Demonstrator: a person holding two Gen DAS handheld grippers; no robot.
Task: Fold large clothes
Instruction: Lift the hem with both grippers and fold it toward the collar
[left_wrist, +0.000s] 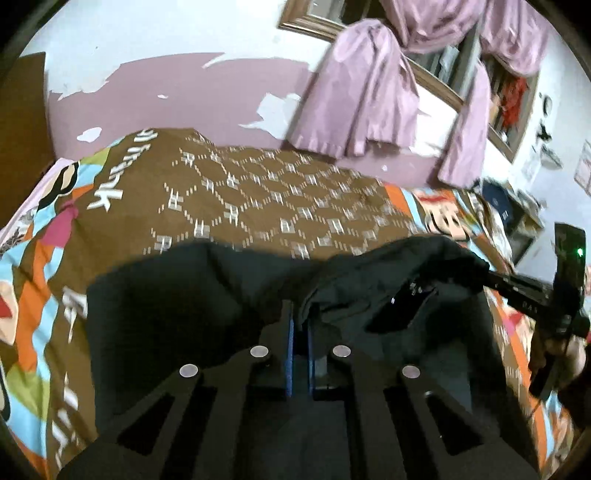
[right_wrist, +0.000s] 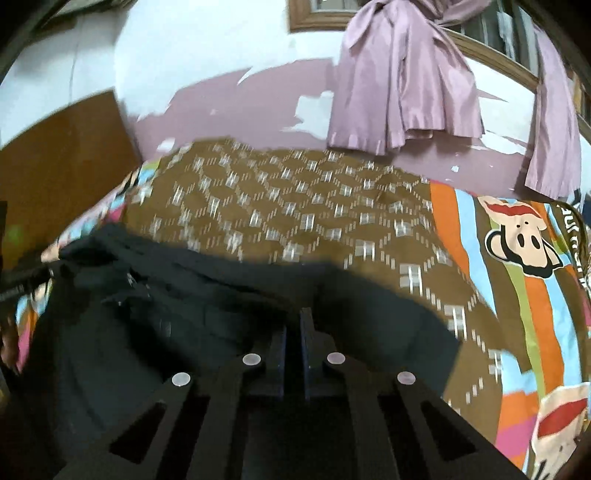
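Left gripper (left_wrist: 299, 325): levelled low over the bed (left_wrist: 258, 192), aimed toward the far edge by the wall; blue-padded fingers (left_wrist: 289, 347) drawn together, clamped on a raised fold of the black garment (left_wrist: 166, 295). Right gripper (right_wrist: 293, 328): same low forward pose, fingers (right_wrist: 304, 343) close together with black cloth between them, clamped on the garment's near hem. In the left view the right gripper shows at the right edge, a green light on its body, its front end buried in bunched cloth. Black garment: spread on the near half of the bed, long axis running left to right along the near edge, far hem toward the wall; a zipper shows near its bunched end. Bedcover (right_wrist: 517, 258): brown with white geometric motif, striped borders, cartoon monkey faces; white lettering present, not legible. Lilac curtain (right_wrist: 399, 74): knotted, hanging from a wooden window frame above the bed's far edge.
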